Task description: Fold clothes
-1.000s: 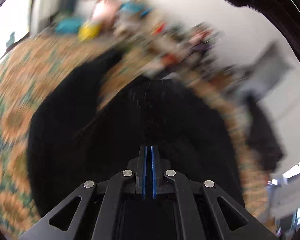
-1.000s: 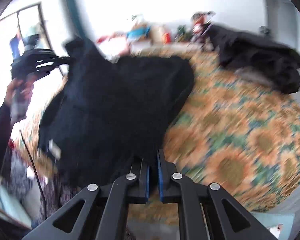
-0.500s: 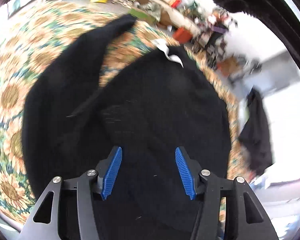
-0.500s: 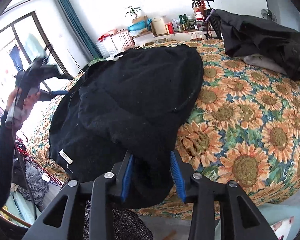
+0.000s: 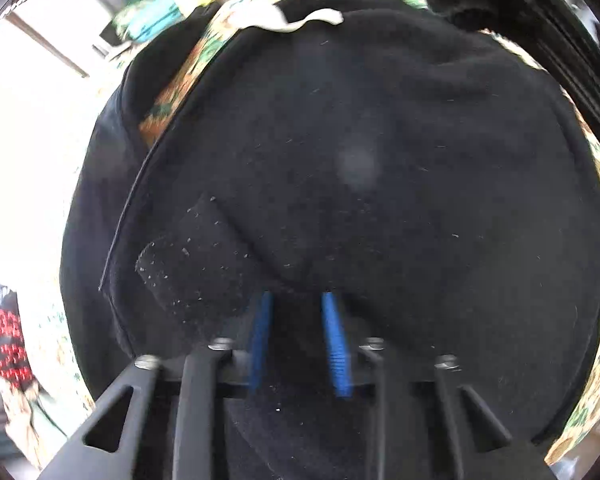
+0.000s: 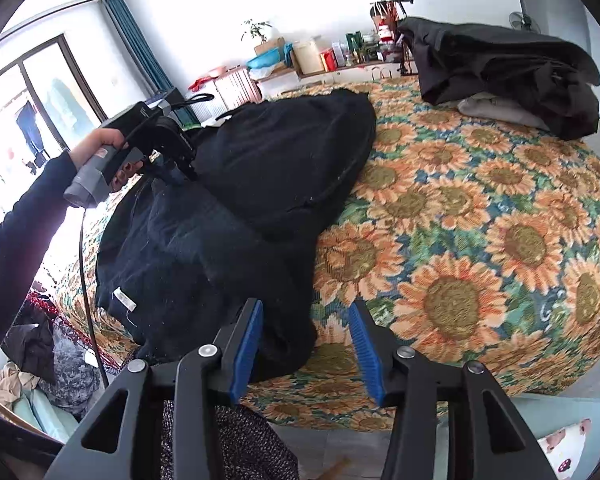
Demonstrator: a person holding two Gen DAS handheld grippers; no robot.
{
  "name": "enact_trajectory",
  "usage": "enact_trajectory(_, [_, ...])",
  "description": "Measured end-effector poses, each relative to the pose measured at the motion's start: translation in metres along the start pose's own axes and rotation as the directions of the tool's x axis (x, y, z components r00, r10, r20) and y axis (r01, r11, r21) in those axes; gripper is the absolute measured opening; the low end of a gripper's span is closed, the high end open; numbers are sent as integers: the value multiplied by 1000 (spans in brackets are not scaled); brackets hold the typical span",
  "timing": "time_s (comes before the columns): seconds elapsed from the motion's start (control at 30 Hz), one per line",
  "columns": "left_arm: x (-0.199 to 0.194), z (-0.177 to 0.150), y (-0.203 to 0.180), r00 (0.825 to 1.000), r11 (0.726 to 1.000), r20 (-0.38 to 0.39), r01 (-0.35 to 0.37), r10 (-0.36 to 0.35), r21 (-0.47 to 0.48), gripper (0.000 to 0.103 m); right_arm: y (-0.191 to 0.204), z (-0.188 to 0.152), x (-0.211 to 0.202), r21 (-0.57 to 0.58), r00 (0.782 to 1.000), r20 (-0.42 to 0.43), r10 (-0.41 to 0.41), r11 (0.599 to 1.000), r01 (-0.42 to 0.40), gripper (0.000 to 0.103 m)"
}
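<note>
— What's the right gripper (image 6: 306,312) doing?

— Its blue pads (image 6: 247,354) stand wide apart with nothing between them. It hangs over the near edge of the bed, the left pad just over the near hem of the black garment (image 6: 236,216), the right pad over the bare sunflower bedspread (image 6: 480,248).

— And the left gripper (image 5: 296,300)?

— Down low at the garment (image 5: 360,160), pads partly apart with a clear gap. Dark cloth bulges right at the tips, but I cannot tell whether any of it is caught between them. From the right wrist view you see that gripper (image 6: 168,140) at the far left edge of the cloth, a hand (image 6: 100,148) in a dark sleeve (image 6: 16,240) around its handle.

— Where does the garment lie?

— Spread on the left half of the bed, rumpled, one layer lapped over another. A white label (image 6: 125,299) shows at its near left corner, and a white tag (image 5: 316,18) at its far edge.

— Anything else on the bed?

— A heap of dark clothes (image 6: 500,68) on the far right, well apart from it, with something pale underneath. A cluttered shelf (image 6: 320,60) runs along the far wall.
</note>
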State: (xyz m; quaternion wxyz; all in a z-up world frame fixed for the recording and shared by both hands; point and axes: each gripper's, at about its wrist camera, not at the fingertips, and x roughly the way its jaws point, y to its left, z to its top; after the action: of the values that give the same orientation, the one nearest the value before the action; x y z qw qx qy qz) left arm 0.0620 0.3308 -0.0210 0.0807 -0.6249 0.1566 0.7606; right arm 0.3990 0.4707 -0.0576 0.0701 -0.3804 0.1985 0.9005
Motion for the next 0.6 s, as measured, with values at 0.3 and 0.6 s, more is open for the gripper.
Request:
enact_trajectory(0.3, [-103,-24,64,745,836,424,546,-515,55,4,9,11,-7,-34,999,45,13,999,-12,52])
enact_trajectory(0.6, [-70,-137,170,605,766,589,642,-535,36,3,29,8,-2,-70,999,30,38,997,-36,53])
